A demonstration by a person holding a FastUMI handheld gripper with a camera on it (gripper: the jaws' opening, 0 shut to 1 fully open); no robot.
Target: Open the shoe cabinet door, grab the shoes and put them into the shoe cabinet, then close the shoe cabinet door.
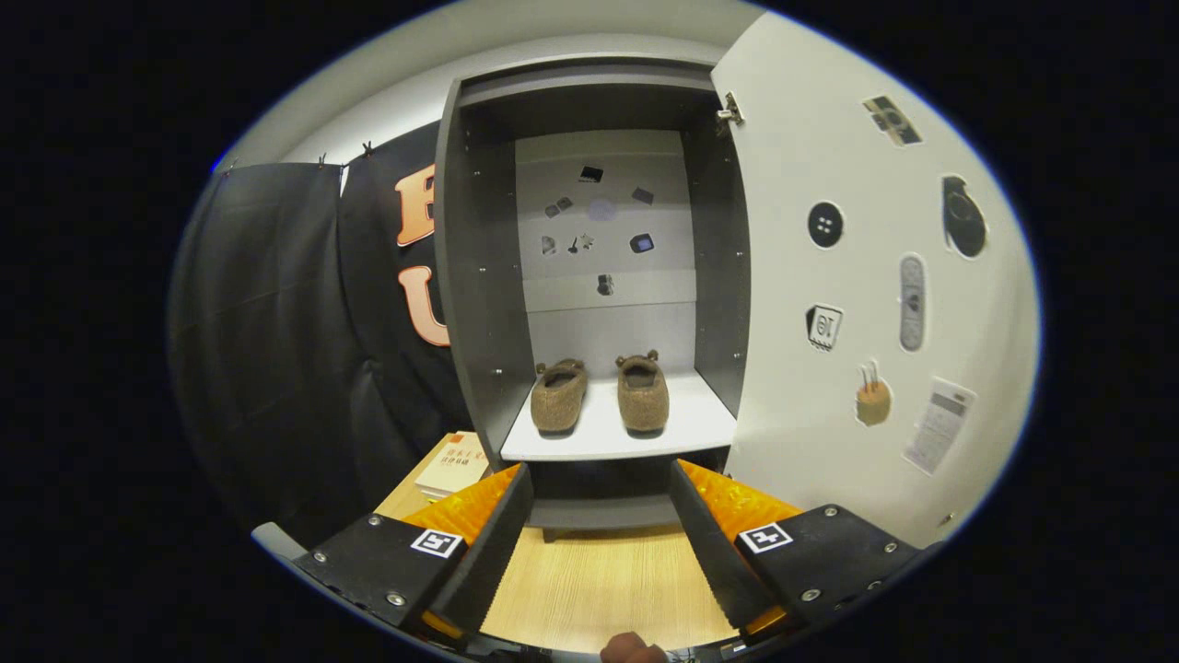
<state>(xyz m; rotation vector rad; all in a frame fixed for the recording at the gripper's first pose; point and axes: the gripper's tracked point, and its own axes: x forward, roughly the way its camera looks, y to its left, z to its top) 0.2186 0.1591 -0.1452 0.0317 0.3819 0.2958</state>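
The grey shoe cabinet point(479, 276) stands open ahead of me. Its white door point(857, 304) is swung out to the right, with several stickers on its inner face. Two brown fuzzy shoes sit side by side on the white shelf point(608, 437), heels toward me: the left shoe point(558, 396) and the right shoe point(643, 392). My gripper point(601, 497) is open with nothing between its fingers. It hovers over the wooden floor just in front of the cabinet's base, below the shelf. The left finger point(493, 543) and right finger point(714, 543) are spread wide.
A book point(453, 463) lies on the wooden surface point(599, 580) to the left of the cabinet. Black cloth point(276, 350) hangs left of the cabinet. Small stickers dot the cabinet's back wall point(599, 221). A bit of a hand point(632, 647) shows behind the fingers.
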